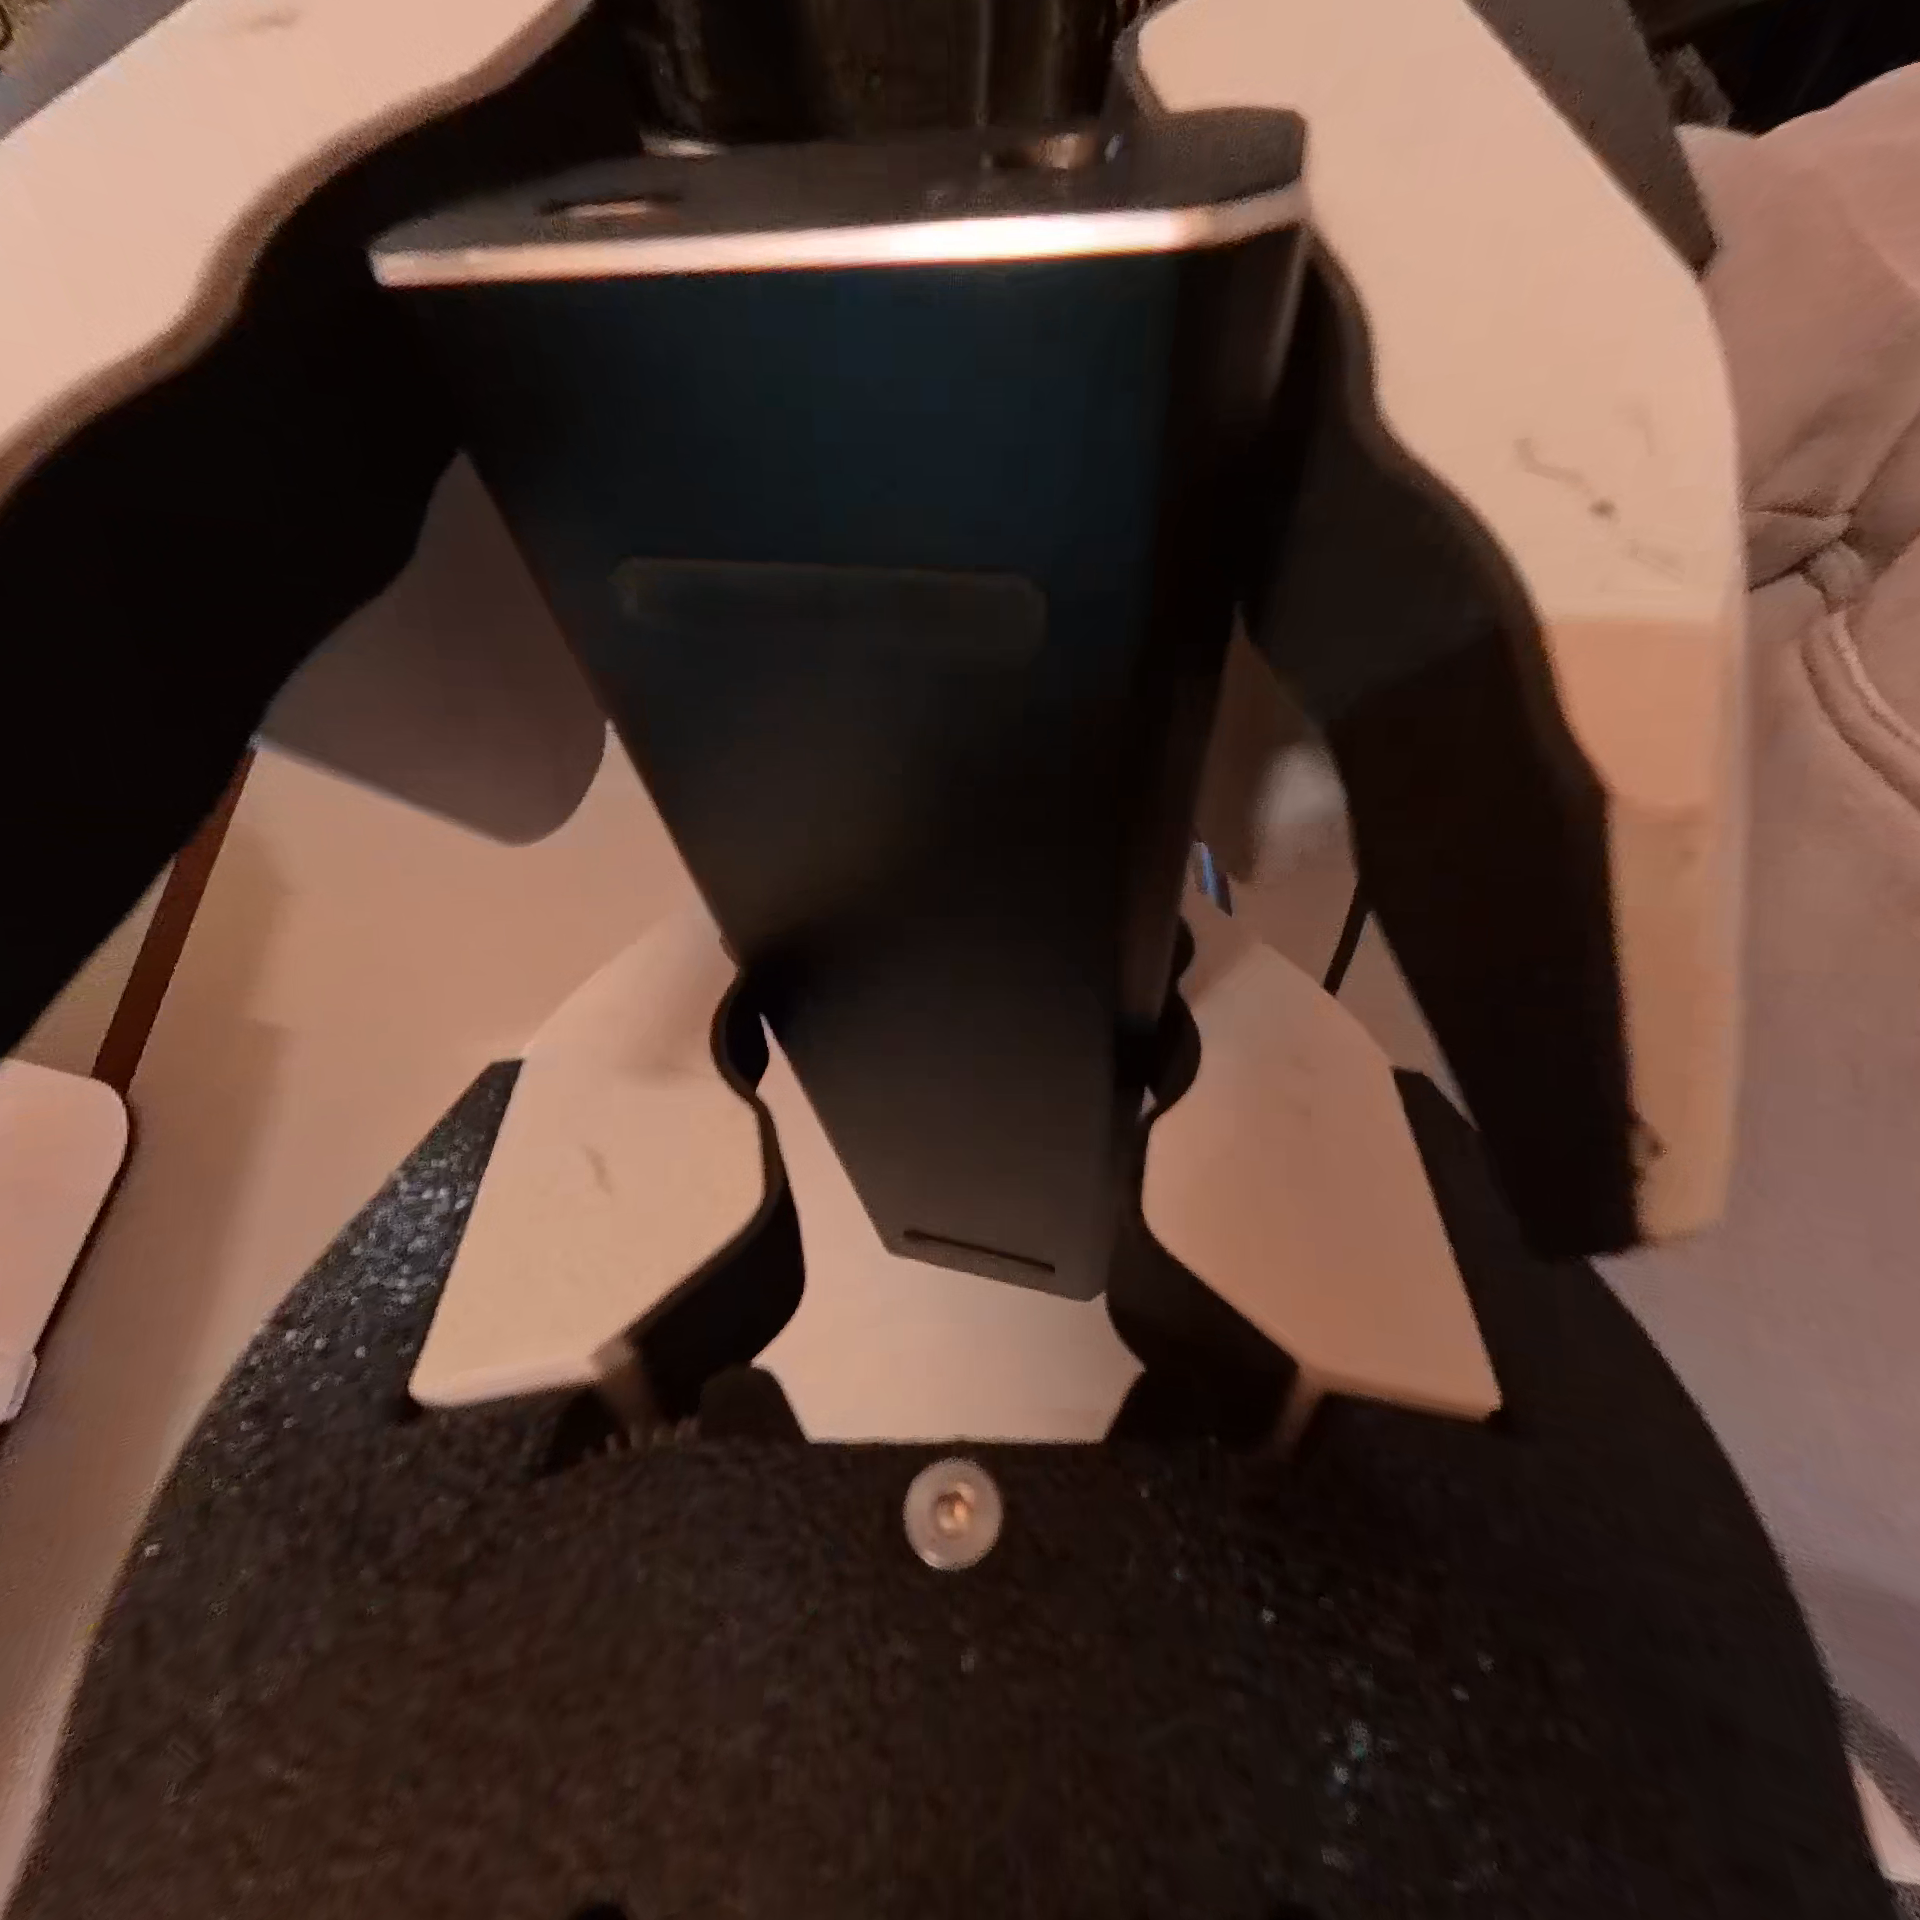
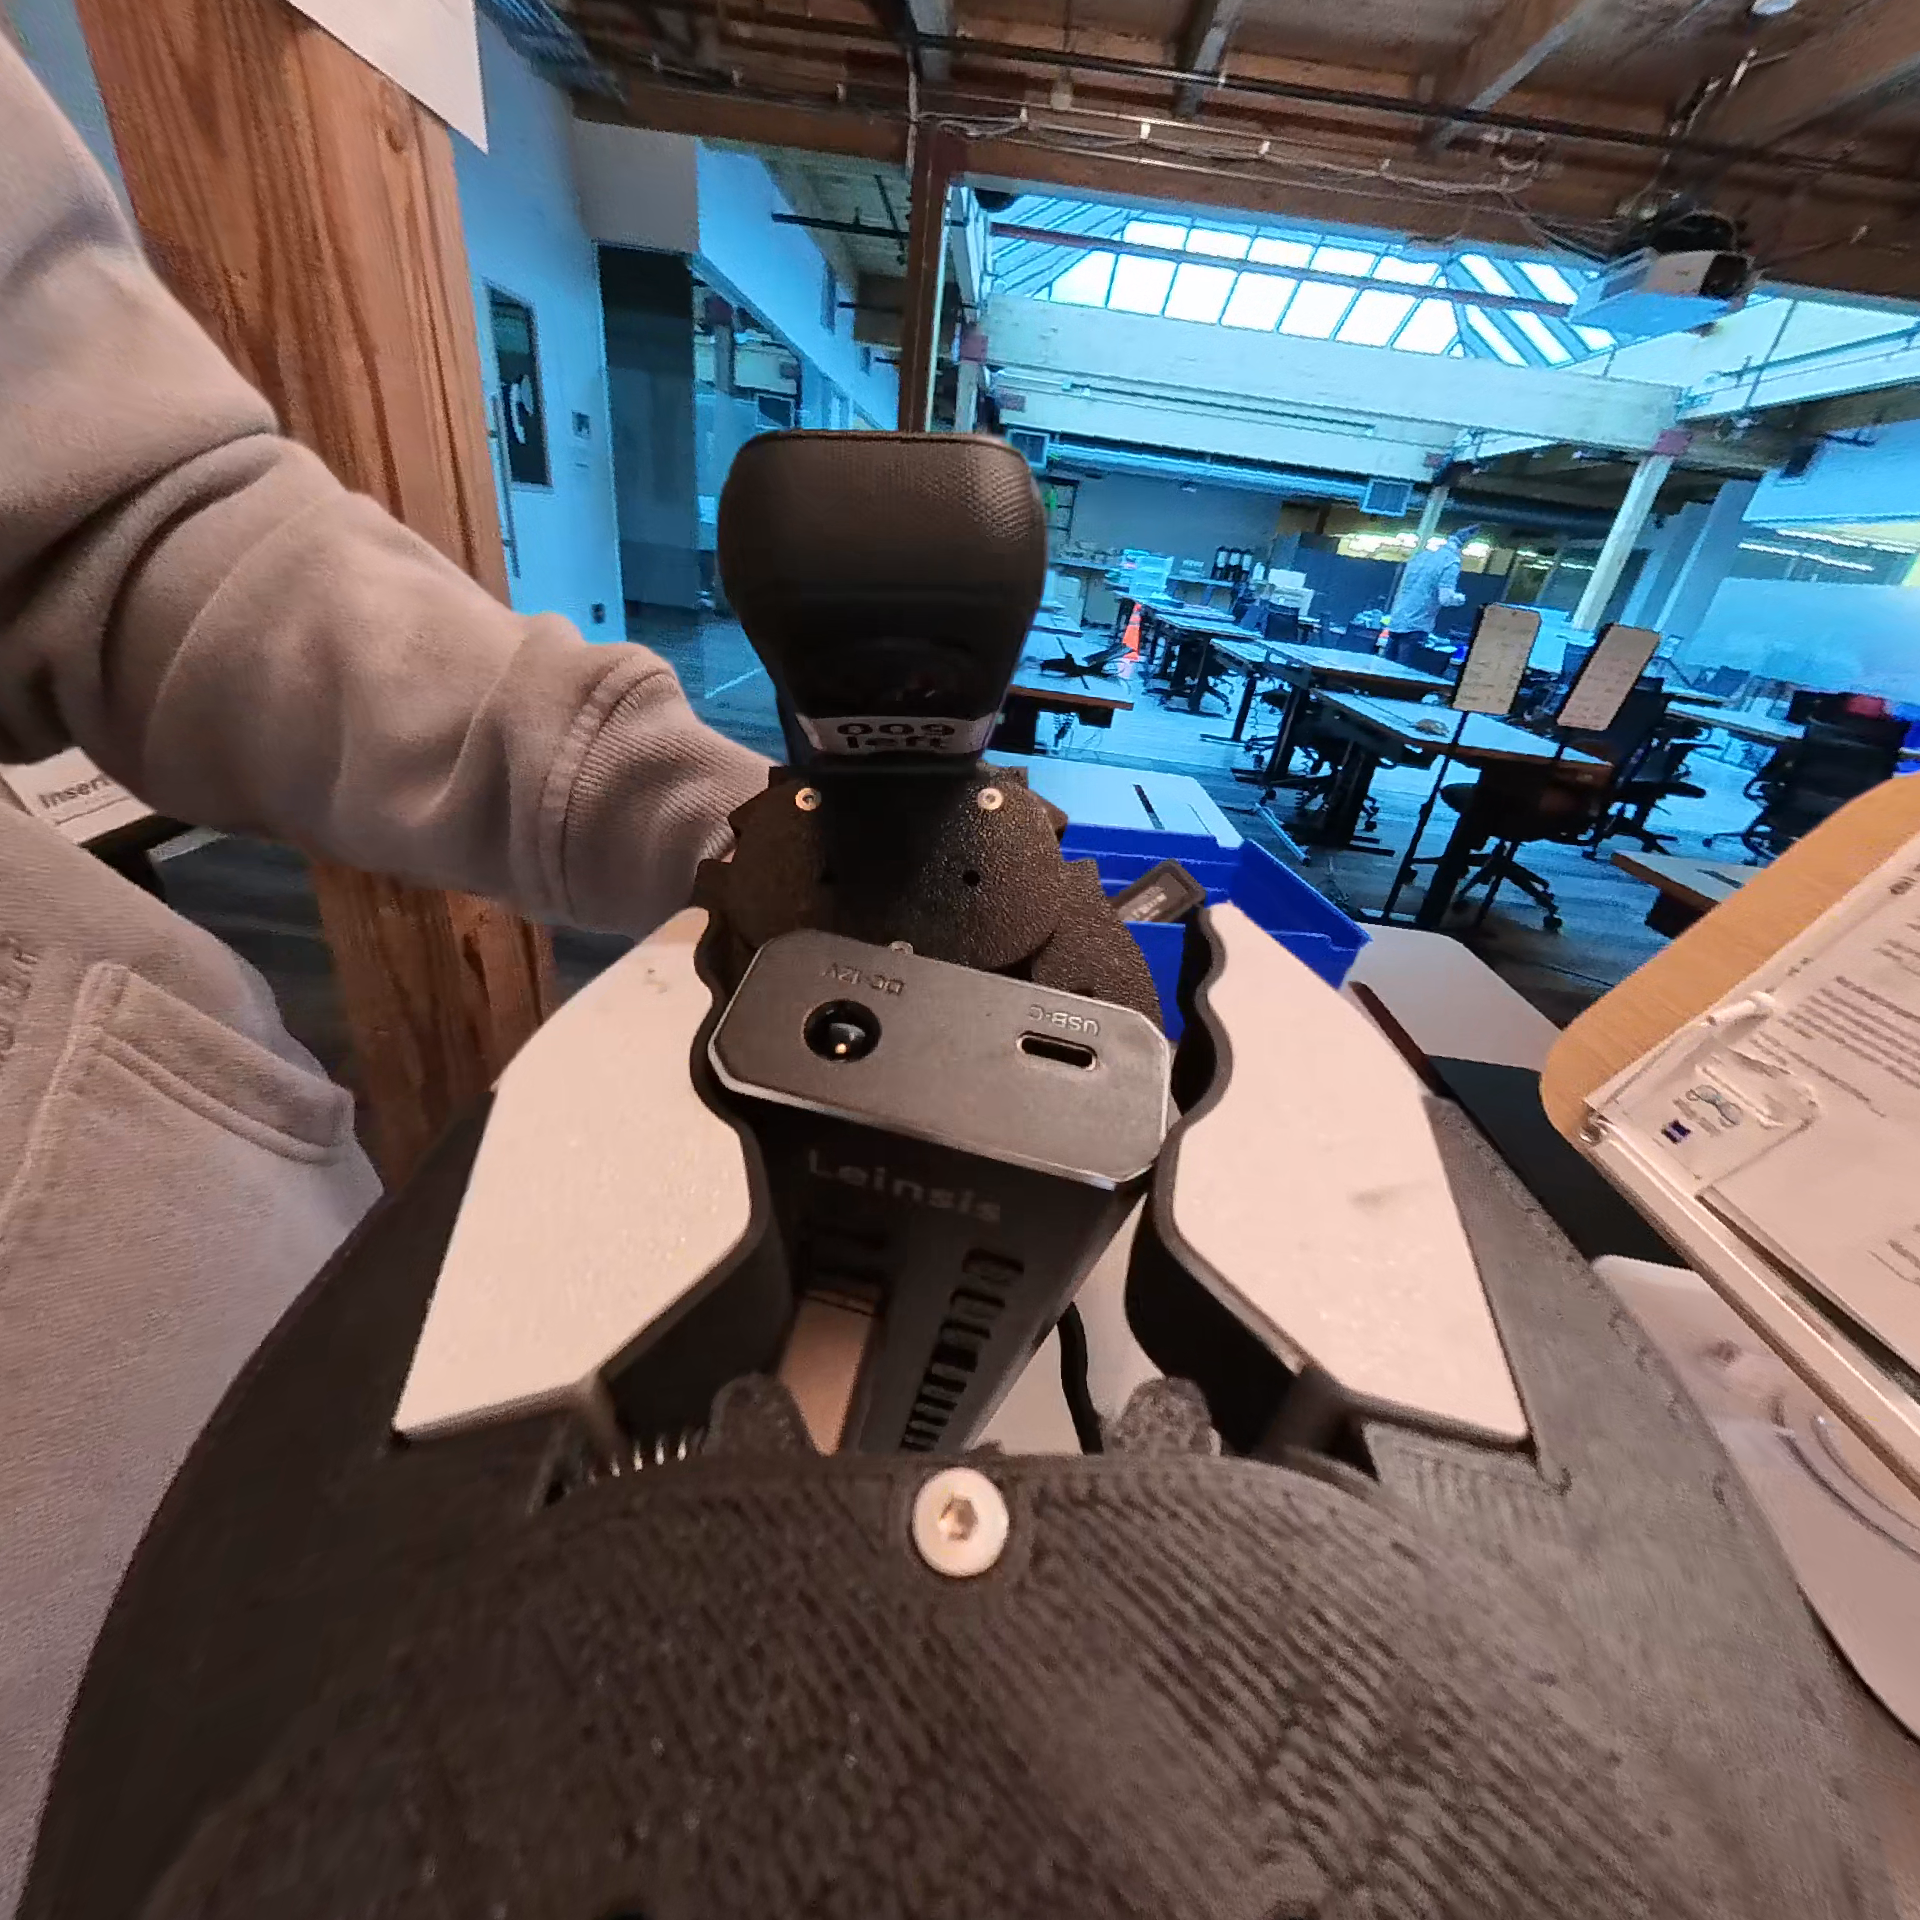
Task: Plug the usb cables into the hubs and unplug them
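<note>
From the left of the right wrist view: a grey sleeve (image 2: 343, 665) reaches in past a wooden post (image 2: 312, 343) to the left gripper (image 2: 894, 904), facing us at centre. Centre frame, the black hub (image 2: 935, 1101) stands end-on, clamped between the right gripper's (image 2: 940, 1049) white fingers (image 2: 582, 1184), its end plate just clearing both inner edges. A blue bin (image 2: 1278, 904) sits behind, papers (image 2: 1766, 1122) crowd the right edge. In the left wrist view, the left gripper (image 1: 940, 1039) pinches the hub's (image 1: 852, 623) narrow end; white fingers (image 1: 1507, 520) close in at both upper corners, little room either side.
</note>
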The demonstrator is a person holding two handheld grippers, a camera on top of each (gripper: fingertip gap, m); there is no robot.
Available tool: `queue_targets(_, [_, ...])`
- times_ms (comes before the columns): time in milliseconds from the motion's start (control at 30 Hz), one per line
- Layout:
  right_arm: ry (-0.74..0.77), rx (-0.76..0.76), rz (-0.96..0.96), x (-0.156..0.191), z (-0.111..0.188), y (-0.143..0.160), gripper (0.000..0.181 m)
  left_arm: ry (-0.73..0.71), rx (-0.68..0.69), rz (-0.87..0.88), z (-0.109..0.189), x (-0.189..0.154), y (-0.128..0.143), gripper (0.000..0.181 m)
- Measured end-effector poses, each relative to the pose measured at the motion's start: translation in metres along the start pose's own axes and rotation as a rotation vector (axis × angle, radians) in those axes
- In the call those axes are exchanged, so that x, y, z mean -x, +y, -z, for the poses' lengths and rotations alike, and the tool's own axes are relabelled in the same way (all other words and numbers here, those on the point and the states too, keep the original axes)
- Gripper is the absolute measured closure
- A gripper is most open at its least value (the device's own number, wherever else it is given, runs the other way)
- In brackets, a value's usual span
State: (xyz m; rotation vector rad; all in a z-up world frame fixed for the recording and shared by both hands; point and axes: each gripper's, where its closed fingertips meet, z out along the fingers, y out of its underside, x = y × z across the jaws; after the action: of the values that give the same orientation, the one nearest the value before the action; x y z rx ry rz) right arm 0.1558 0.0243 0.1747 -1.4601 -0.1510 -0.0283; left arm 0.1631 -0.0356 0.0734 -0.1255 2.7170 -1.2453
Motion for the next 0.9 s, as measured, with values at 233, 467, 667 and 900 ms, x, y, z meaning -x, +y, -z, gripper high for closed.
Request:
queue_targets(233, [0.05, -0.031, 0.04, -0.012, -0.012, -0.011, 0.098, -0.138, -0.086, 0.061, 0.02, 0.017, -0.001, 0.118])
queue_targets(467, [0.016, 0.003, 0.087, -0.004, -0.022, -0.014, 0.099, -0.093, -0.127, 0.159, 0.022, 0.009, 0.0, 0.11])
queue_targets(667, [0.006, -0.07, 0.062, 0.002, -0.028, -0.024, 0.099, -0.114, -0.146, 0.127, 0.013, 0.006, -0.01, 0.097])
queue_targets(900, [0.002, -0.039, 0.053, -0.003, -0.025, -0.014, 0.099, -0.132, -0.023, 0.093, 0.005, 0.011, 0.004, 0.1])
